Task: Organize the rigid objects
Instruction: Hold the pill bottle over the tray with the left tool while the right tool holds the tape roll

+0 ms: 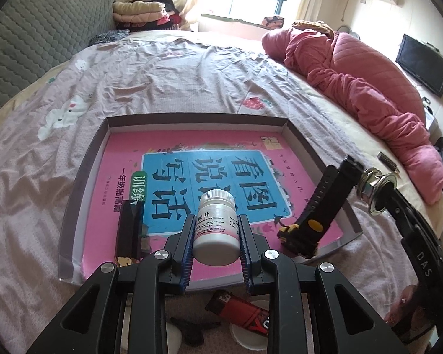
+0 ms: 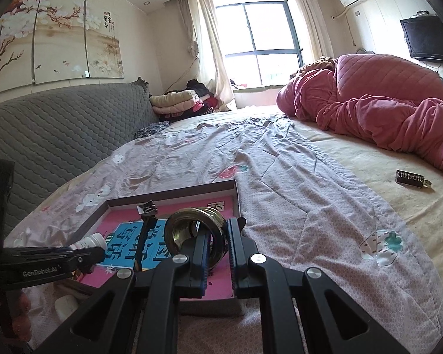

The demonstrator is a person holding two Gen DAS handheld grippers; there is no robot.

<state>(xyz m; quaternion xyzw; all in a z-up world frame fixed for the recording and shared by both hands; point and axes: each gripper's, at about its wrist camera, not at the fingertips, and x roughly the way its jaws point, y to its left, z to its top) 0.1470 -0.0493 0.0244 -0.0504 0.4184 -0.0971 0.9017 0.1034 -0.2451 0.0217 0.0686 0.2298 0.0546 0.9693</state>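
My left gripper (image 1: 215, 224) is shut on a white pill bottle (image 1: 216, 230) and holds it over the near part of a shallow box (image 1: 192, 124) lined with a pink book (image 1: 127, 159). A dark packet (image 1: 130, 230) and a black and yellow wristband device (image 1: 313, 215) lie in the box. My right gripper (image 2: 217, 236) is shut on a brass metal fitting (image 2: 189, 230) above the box's right side (image 2: 237, 200); the fitting also shows in the left wrist view (image 1: 375, 188). The bottle shows in the right wrist view (image 2: 90, 242).
The box sits on a pale patterned bedsheet (image 1: 177, 67). A red and black lighter (image 1: 242, 309), a white round pad (image 1: 248, 336) and a small dark figure (image 1: 192, 327) lie on the bed below my left gripper. A dark metal tag (image 2: 410, 179) lies at right. A pink quilt (image 2: 384, 112) is heaped at far right.
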